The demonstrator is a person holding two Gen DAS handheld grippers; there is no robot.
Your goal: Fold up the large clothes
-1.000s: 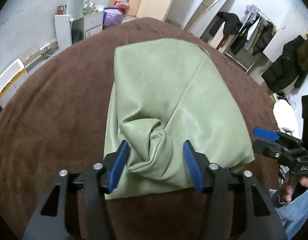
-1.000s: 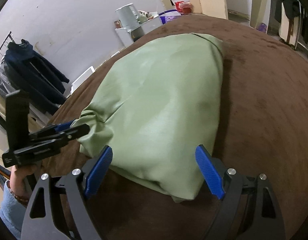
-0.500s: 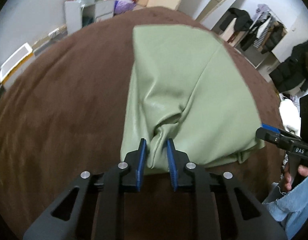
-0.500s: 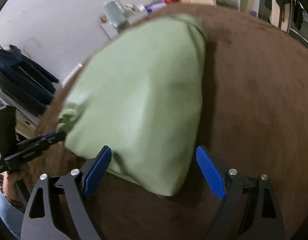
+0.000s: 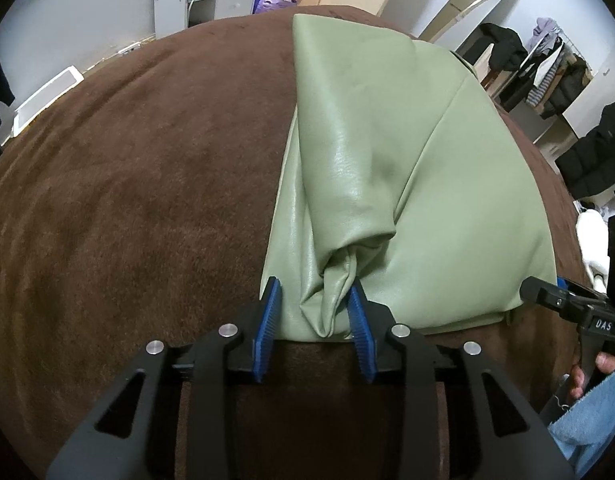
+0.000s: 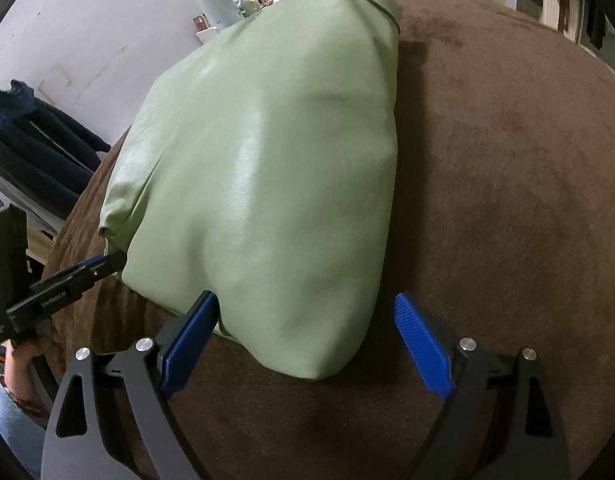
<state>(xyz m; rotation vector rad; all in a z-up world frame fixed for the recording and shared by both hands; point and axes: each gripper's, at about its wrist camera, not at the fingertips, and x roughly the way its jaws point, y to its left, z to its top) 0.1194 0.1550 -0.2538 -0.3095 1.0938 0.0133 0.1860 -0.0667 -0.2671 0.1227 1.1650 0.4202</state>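
Folded pale-green leather-like garment (image 5: 407, 184) lies on brown plush surface (image 5: 127, 200). Left gripper (image 5: 313, 320) tilts steeply down, jaws just reopened partway, bunched near hem between them, pads apparently clear. Right gripper (image 6: 307, 334) angled down, spread wide, straddling the near corner.

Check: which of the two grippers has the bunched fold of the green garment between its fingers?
The left gripper: its fingers have just been opening, with the puckered fold of the green garment between them. The right gripper straddles a smooth rounded corner instead, fingers wide.
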